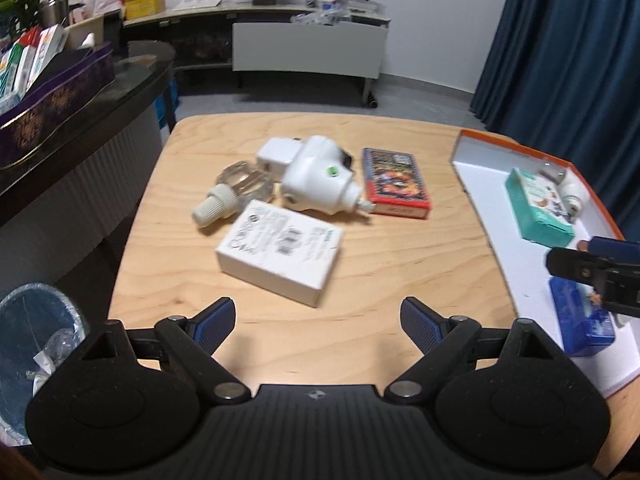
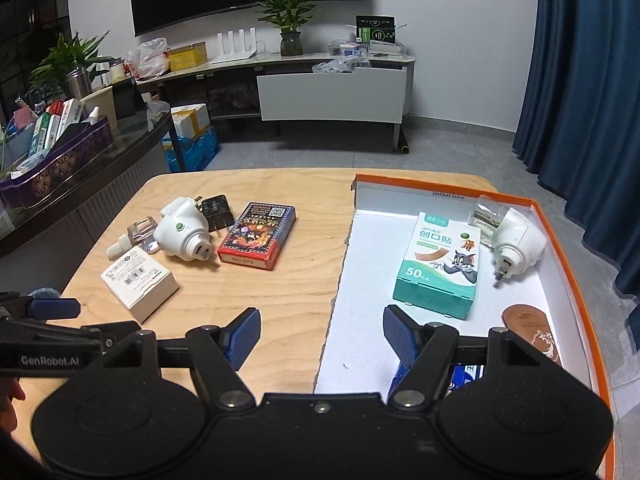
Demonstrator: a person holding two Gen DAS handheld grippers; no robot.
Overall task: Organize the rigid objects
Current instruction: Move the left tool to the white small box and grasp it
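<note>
Hovering over the wooden desk (image 1: 280, 320), the left gripper (image 1: 318, 322) has its fingers spread wide with nothing between them, a white box (image 1: 280, 256) just ahead. Beyond it lie a white plug (image 1: 316, 180), a clear bottle (image 1: 236, 190) and a card pack (image 1: 396, 184). The right gripper (image 2: 320, 334) straddles the edge of the orange tray (image 2: 576, 248), fingers apart and holding nothing; the tray holds a teal box (image 2: 440, 264), another plug (image 2: 516, 244) and a blue box (image 1: 582, 320).
</note>
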